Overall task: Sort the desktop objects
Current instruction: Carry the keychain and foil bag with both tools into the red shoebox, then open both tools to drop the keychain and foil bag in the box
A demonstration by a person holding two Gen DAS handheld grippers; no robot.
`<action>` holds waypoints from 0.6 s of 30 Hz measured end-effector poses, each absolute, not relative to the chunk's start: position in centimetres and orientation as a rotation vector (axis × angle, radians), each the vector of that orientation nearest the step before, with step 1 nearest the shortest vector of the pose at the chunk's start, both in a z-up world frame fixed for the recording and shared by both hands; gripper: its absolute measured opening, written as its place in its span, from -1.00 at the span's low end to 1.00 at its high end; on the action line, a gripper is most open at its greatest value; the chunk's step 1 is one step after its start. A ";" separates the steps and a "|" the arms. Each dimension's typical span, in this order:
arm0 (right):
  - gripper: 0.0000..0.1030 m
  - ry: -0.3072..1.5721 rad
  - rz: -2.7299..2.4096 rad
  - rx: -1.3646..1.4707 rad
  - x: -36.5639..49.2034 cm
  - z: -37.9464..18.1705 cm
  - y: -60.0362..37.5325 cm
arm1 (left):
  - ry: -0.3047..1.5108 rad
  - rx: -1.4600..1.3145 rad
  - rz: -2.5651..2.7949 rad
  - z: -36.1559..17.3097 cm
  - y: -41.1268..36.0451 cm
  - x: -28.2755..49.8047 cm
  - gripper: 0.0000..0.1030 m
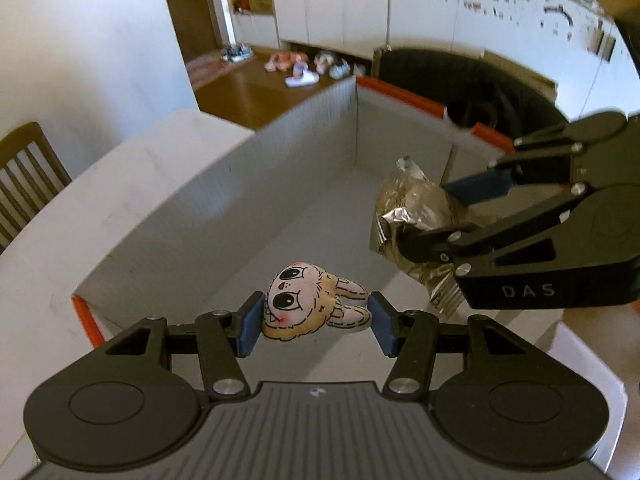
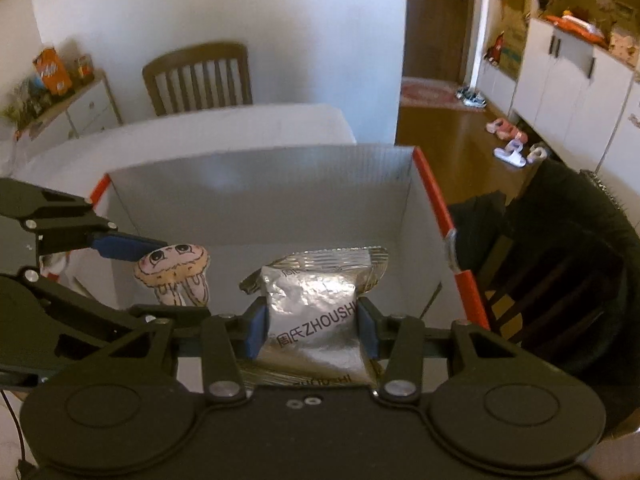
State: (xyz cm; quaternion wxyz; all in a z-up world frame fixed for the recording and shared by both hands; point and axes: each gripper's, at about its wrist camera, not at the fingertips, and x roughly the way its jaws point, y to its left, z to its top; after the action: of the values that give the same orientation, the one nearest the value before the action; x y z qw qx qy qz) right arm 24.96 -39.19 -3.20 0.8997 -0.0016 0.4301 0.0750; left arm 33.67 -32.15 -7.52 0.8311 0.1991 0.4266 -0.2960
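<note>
Over the box: both grippers are held above the open grey box (image 1: 320, 184) with the orange rim, each carrying one thing — the load is brought over the opening so that a release drops it inside rather than on the white table (image 1: 120, 184).

Left gripper (image 1: 316, 322): its blue pads are pressed on the two ends of a small flat rabbit toy (image 1: 312, 304); the jaws stand part-way spread because the toy is gripped across its length. The toy is kept clear of the box floor, near the front wall.

Right gripper (image 2: 310, 328): its jaws are drawn in tight on a silver snack packet (image 2: 308, 308), pinched across the middle so the crinkled ends hang free ahead of and behind the pads.

Spacing: the toy and the packet are carried side by side, near each other but not touching, so neither gripper is blocked by the other.

Box: nothing else is seen lying on its visible floor; room for both things is judged ample.

Step in hand: lowering toward a drop is judged the likely stage; neither thing has yet been let go.

Risk: the packet is slippery foil — a slack grip could let it slide early.

Surroundings: a wooden chair (image 2: 198, 78) is set at the table's far side.
</note>
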 end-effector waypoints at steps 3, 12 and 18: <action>-0.12 0.919 0.170 -0.048 25.6 -3.7 -38.8 | 0.943 0.464 -0.639 -8.4 -32.6 34.0 0.07; -0.11 1.004 0.205 -0.069 27.1 -5.2 -38.5 | 1.098 0.559 -0.697 -10.4 -33.9 34.8 0.06; -0.11 1.041 0.216 -0.097 27.1 -5.7 -37.9 | 1.192 0.614 -0.695 -11.3 -35.3 35.2 0.07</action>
State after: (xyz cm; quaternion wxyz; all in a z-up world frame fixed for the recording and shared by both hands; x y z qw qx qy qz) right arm 27.08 -37.87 -5.69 0.8609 -0.0465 0.4961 0.1031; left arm 35.23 -35.31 -11.32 0.7282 0.2788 0.5409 -0.3154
